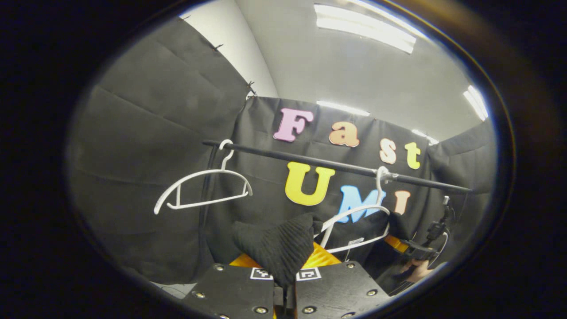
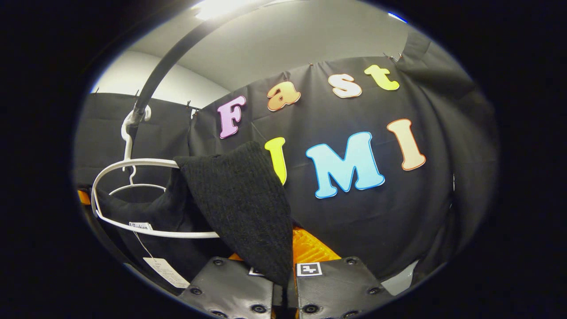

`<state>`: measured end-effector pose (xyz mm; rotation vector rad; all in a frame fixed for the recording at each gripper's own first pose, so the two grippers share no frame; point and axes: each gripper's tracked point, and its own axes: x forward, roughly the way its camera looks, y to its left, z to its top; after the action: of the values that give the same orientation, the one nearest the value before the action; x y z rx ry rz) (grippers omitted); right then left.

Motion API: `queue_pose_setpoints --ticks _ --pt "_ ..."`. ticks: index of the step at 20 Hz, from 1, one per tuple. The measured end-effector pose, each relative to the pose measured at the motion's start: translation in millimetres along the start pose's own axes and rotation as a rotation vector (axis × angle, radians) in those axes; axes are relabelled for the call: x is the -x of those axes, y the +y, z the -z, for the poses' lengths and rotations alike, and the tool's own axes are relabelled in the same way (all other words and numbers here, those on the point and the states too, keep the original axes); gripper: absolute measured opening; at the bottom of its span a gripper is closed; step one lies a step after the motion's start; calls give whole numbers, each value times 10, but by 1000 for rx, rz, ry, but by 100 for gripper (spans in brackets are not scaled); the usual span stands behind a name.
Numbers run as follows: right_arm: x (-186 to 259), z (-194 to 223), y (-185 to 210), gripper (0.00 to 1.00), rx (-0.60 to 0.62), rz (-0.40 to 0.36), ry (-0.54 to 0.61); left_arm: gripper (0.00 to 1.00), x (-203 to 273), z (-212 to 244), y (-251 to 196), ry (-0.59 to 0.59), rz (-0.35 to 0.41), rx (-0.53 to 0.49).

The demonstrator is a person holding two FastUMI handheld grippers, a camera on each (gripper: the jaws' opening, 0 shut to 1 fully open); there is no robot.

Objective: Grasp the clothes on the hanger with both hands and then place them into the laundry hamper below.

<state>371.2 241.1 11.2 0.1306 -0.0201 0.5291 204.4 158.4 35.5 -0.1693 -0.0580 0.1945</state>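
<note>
A black ribbed knit garment (image 1: 277, 246) hangs from a white plastic hanger (image 1: 354, 221) on a black metal rail (image 1: 328, 165) that crosses the booth in front of a black cloth wall. In the left gripper view, the left gripper (image 1: 283, 288) sits at the bottom with its two fingers pressed together on a peak of the knit, which rises from between them like a small tent. A second white hanger (image 1: 203, 188), bare, hangs farther along the same rail.

In the right gripper view, the right gripper (image 2: 283, 288) likewise pinches a fold of the same black knit (image 2: 241, 204), which drapes off the white hanger's shoulder (image 2: 133, 199) and down into the closed fingers. In the left gripper view, a hand (image 1: 416, 270) holds that gripper at the far end of the garment.

The knit looks soft, light and stretchy; it will likely sag between the two holds and could snag on the hanger's ends as it slides off. The shoulder edges, where it is held, seem the right places to grip.

A white paper tag (image 2: 166, 272) dangles on a string and a small sewn label (image 2: 141, 226) sits at the neck; the writing on both is too small to read
</note>
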Motion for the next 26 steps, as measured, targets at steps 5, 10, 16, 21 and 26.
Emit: queue_pose_setpoints --ticks 5,10,16,21,26 --pt "-70 150 -135 7 -59 26 30 7 -197 322 207 52 -23 23" --pt "-106 310 -218 8 -90 40 66 7 -345 822 125 114 -42 48" --pt "-102 547 -304 8 -106 61 112 8 -501 1229 -168 177 -28 54" --pt "-92 760 -361 8 -112 60 158 8 -624 1435 -294 207 -17 43" --pt "-18 1091 -569 8 -165 115 247 8 -696 1661 -508 234 -33 43"
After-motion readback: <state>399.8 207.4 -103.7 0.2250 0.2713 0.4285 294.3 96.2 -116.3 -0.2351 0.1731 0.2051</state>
